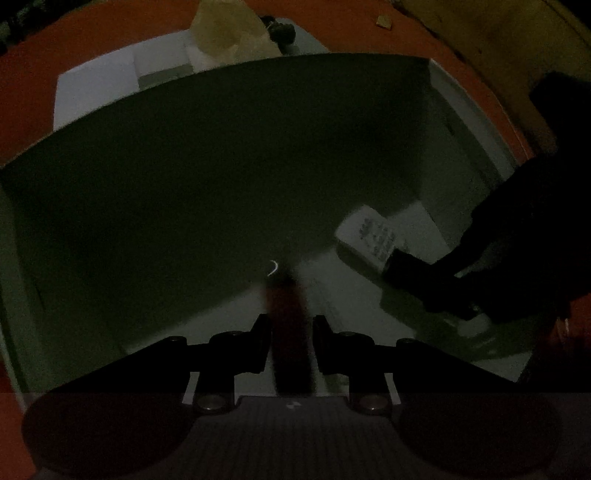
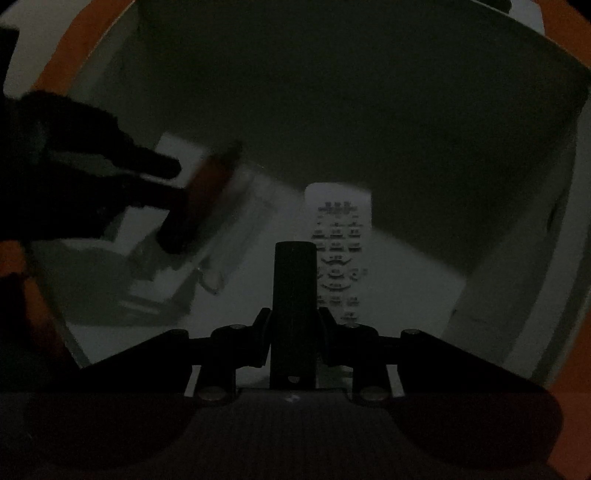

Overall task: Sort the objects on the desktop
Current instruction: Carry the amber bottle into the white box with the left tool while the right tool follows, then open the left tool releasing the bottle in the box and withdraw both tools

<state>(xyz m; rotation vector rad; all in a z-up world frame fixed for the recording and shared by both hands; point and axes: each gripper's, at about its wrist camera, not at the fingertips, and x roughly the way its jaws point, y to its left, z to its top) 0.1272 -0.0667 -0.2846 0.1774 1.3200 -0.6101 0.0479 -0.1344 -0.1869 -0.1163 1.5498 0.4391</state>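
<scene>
The scene is very dim. My left gripper (image 1: 291,319) points down into a white box (image 1: 476,122) and is shut on a slim red-brown stick (image 1: 286,299). My right gripper (image 2: 293,314) is shut on a black bar (image 2: 295,273) that stands up between its fingers. A white remote control (image 2: 338,236) with rows of buttons lies on the box floor just beyond the black bar. In the left wrist view the remote (image 1: 373,236) lies to the right, with the right gripper (image 1: 436,284) at its near end. The right wrist view shows the left gripper (image 2: 181,199) and its stick (image 2: 210,177) at the left.
A large dark panel (image 1: 221,166) covers most of the box. The box stands on an orange surface (image 1: 33,74). Beyond it lie white boxes (image 1: 96,88), a crumpled pale bag (image 1: 229,33), a small dark thing (image 1: 282,33) and a tan scrap (image 1: 384,20).
</scene>
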